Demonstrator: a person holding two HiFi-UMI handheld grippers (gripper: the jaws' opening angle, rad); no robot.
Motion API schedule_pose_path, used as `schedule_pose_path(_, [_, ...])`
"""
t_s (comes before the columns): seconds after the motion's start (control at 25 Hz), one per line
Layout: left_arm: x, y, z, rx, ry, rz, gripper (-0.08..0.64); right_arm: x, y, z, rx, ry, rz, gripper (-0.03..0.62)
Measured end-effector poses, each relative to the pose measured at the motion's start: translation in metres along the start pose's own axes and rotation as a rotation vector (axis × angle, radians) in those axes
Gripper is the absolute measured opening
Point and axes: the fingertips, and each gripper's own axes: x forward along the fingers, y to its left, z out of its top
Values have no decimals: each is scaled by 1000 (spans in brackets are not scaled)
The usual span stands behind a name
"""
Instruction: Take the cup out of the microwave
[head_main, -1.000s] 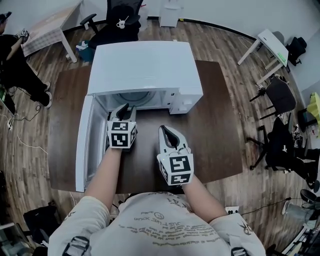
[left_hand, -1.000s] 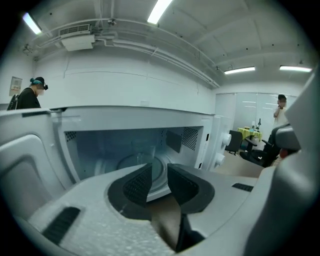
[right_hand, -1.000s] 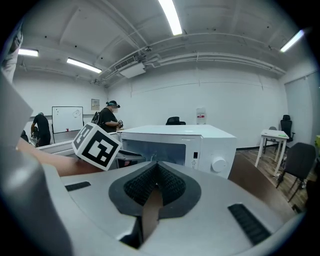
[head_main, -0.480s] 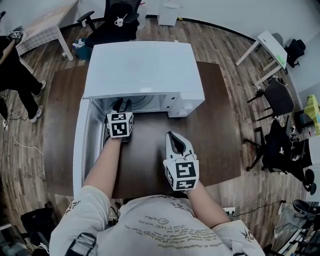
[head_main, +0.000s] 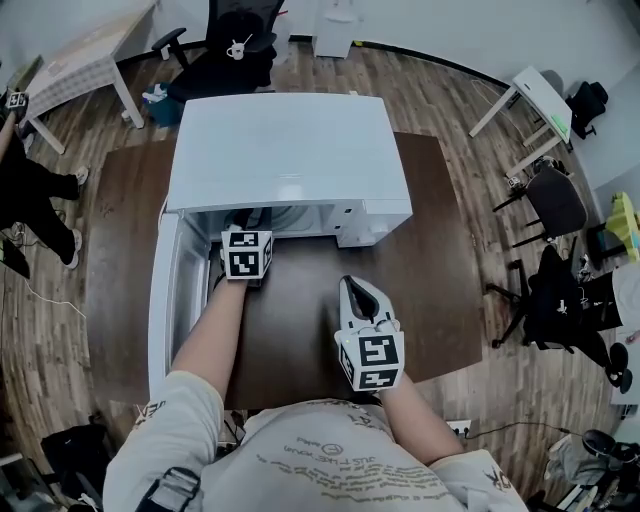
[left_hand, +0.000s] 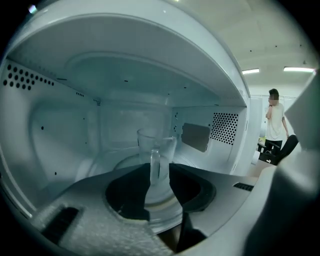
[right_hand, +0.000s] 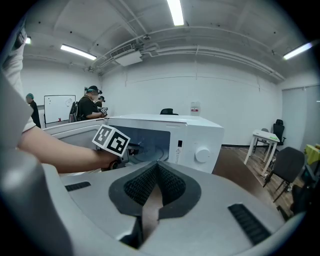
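Note:
A clear glass cup (left_hand: 159, 142) stands on the turntable inside the white microwave (head_main: 285, 140), its handle turned toward me. In the left gripper view my left gripper (left_hand: 159, 169) is inside the cavity, slightly open, with the handle in the narrow gap between its jaws. The head view shows only its marker cube at the microwave's mouth (head_main: 244, 220); the cup is hidden there. My right gripper (head_main: 352, 286) hovers over the dark table, well in front of the microwave, shut and empty. It (right_hand: 157, 165) faces the microwave (right_hand: 192, 137).
The microwave door (head_main: 165, 300) hangs open to the left, beside my left arm. The dark brown table (head_main: 440, 260) carries the microwave. Office chairs, white desks and people stand around the room on the wood floor.
My left gripper has pushed forward into the microwave cavity. My right gripper has drawn back and to the right, away from the microwave.

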Motion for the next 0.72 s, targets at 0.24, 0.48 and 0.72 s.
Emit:
schedule_pose_path(0.24, [6, -3, -1, 19, 2, -21, 109, 0, -5, -5, 6, 19, -15, 15])
schedule_pose_path(0.48, [9, -17, -4, 70, 8, -35, 61, -1, -6, -11, 10, 29, -14, 15])
schedule_pose_path(0.72, [8, -27, -5, 79, 7, -81, 60, 0, -5, -13, 19, 35, -18, 15])
